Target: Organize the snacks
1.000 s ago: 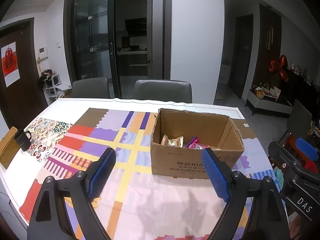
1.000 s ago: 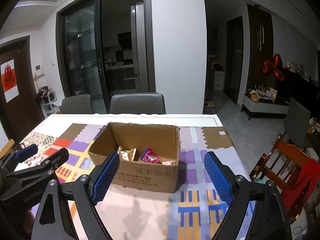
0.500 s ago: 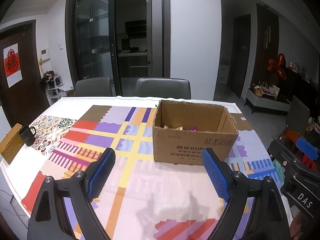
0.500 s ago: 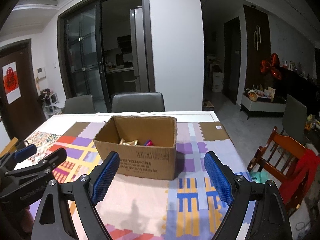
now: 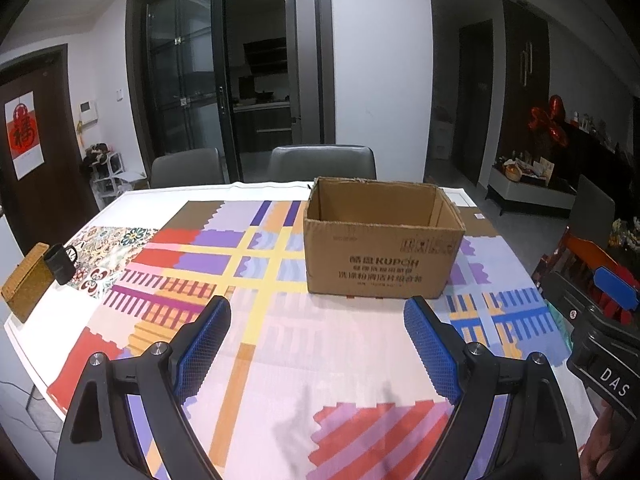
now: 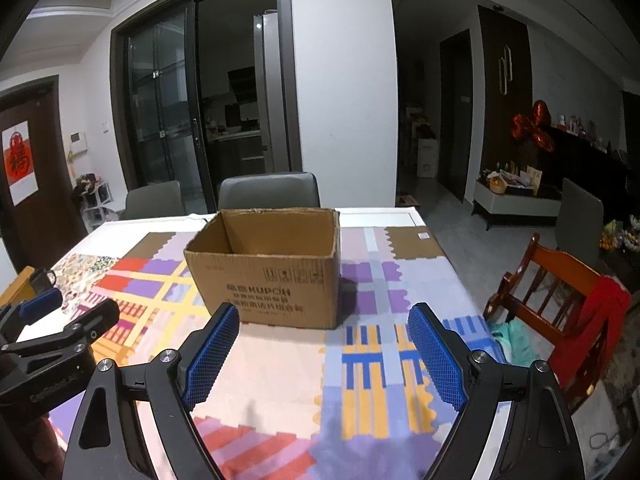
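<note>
Both the left tool (image 5: 316,344) and right tool (image 6: 322,346) hang wide apart and empty over the bench's (image 5: 280,360) near edge, facing the cardboard box (image 5: 382,256) probably meant to collect snacks.

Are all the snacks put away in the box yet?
No loose snacks show on the tablecloth, so that part looks done. The left gripper and right gripper are open and hold nothing. From here the box hides its contents.

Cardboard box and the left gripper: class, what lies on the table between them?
Nothing but bare patterned tablecloth lies between the open left gripper and the cardboard box, as the left wrist view shows.
</note>
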`<state>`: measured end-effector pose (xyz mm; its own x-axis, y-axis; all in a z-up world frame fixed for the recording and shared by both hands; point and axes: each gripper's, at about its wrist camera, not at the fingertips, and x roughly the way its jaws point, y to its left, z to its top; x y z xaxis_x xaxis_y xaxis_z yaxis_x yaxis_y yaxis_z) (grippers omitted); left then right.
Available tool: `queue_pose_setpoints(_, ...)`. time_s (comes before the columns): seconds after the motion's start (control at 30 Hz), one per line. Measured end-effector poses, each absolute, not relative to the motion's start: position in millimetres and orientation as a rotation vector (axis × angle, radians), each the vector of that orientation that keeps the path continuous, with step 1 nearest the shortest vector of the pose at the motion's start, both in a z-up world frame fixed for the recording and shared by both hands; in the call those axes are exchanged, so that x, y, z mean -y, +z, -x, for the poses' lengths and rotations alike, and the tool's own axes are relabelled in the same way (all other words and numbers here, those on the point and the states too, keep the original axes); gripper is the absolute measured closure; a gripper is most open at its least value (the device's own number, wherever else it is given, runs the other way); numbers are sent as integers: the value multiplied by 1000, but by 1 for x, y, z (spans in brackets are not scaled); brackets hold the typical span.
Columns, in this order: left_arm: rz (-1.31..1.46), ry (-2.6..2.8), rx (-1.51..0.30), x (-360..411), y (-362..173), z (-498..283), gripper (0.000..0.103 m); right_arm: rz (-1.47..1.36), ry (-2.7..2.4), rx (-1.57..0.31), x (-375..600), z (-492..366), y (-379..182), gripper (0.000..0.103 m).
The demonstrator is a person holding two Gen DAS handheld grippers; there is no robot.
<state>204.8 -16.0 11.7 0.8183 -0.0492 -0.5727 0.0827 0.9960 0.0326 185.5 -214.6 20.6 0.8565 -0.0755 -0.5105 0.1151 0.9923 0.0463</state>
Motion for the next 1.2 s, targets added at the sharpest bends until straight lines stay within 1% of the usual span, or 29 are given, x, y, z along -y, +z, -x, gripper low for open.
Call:
queue_pose_setpoints(0.27, -36, -91, -626, 12, 2, -173, 14, -44, -106, -530, 210, -155, 20, 16)
queue_pose_setpoints(0.77, -40, -77, -592, 8, -1, -118, 14, -51, -124, -547, 206, -98, 8, 16)
queue_pose_setpoints(1.2, -37, -85, -583, 9, 0, -105, 14, -56, -147, -534, 211, -83, 5, 16)
